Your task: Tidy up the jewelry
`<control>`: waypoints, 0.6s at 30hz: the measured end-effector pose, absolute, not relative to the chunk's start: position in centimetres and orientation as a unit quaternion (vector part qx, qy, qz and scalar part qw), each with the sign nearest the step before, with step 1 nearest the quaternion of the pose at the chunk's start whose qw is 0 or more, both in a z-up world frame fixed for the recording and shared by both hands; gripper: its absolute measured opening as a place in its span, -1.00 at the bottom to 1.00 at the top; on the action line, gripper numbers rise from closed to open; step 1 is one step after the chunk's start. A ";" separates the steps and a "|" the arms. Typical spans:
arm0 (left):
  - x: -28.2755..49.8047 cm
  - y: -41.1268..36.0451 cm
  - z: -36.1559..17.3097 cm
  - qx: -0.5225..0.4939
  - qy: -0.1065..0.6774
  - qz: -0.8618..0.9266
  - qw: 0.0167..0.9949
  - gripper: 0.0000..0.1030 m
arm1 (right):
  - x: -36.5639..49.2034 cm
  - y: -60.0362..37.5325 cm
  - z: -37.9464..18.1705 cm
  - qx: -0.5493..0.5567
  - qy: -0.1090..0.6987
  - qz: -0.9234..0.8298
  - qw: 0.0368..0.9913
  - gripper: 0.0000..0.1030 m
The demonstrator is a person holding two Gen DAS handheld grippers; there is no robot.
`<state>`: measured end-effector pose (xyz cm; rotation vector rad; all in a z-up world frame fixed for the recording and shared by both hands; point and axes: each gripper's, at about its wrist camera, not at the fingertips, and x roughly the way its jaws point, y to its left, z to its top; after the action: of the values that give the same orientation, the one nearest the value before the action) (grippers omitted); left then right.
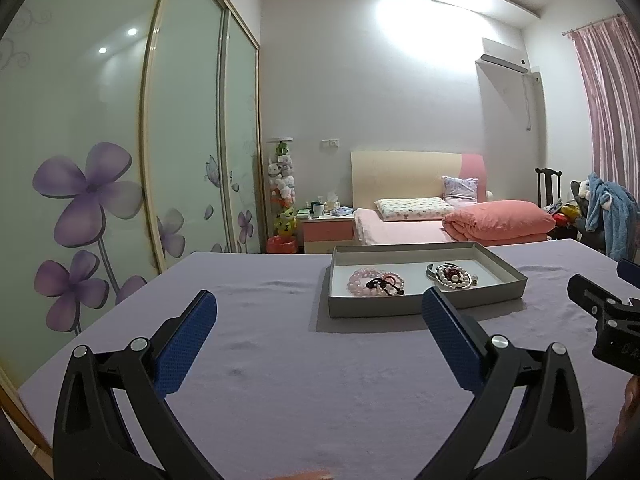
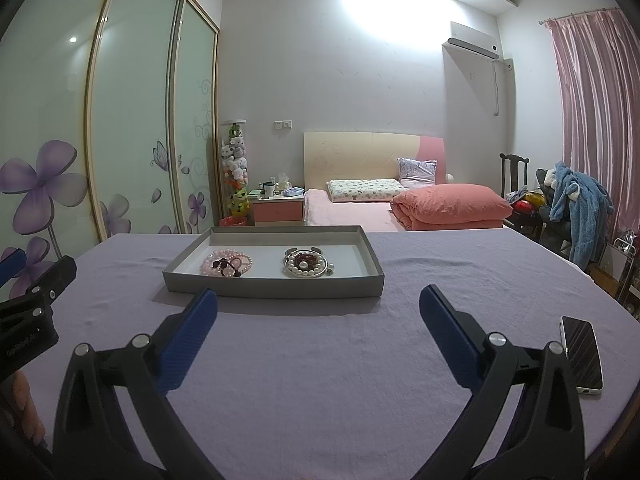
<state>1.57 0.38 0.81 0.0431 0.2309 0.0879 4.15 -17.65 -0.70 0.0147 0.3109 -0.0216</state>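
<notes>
Nearest me, my left gripper (image 1: 320, 316) and right gripper (image 2: 318, 314) both hang spread wide and empty over the purple cloth (image 2: 320, 360). A phone (image 2: 582, 354) lies just right of my right one. Ahead sits the gray tray (image 2: 276, 290), long side running left to right, holding a pink bead pile (image 2: 228, 265) and a pearl pile (image 2: 306, 267). It lies ahead-right of my left gripper and ahead-left of my right; neither looks clearly nearer.

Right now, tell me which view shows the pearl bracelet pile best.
The right wrist view: the pearl bracelet pile lies unobstructed in the grey tray, pearls and silver bangle distinct. In the left wrist view the pile sits just behind the tip of a blue finger of the left gripper, so the view is less clean.
</notes>
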 end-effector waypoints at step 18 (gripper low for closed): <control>1.5 0.1 0.7 0.022 0.116 0.042 0.992 0.97 | 4.2 -17.6 -0.7 0.007 0.155 -0.010 0.988 0.91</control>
<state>1.54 0.12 0.74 0.0439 0.2329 0.0839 4.17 -17.63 -0.66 0.0146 0.3120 -0.0208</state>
